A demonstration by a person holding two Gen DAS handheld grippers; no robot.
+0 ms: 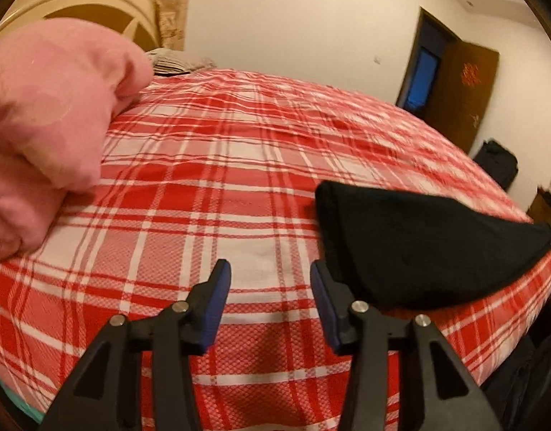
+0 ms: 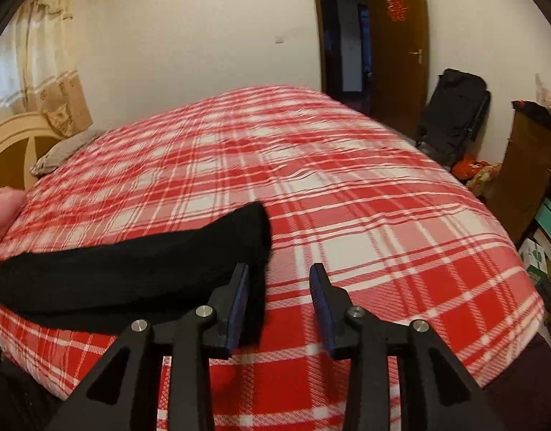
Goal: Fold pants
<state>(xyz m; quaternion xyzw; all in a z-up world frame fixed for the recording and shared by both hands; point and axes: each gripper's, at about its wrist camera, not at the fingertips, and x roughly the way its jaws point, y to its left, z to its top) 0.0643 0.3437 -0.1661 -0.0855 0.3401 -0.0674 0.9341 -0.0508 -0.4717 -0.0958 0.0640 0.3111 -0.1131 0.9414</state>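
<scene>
The left hand-held gripper (image 1: 270, 274) hovers with its jaws spread and nothing between them, over the near edge of the bed (image 1: 239, 151). The right hand-held gripper (image 2: 279, 276) is likewise spread and empty, its left finger passing in front of the pants' right end.

The black pants (image 2: 131, 273) lie folded into a long, narrow bundle close to the bed's near edge, between the two grippers. The long axis runs roughly along that edge, left to right, and the right end angles away toward the middle of the bed.

A pink blanket (image 1: 49, 125) is heaped at the bed's left side, well apart from the pants. The red plaid cover beyond the pants is bare out to the far edge.
</scene>
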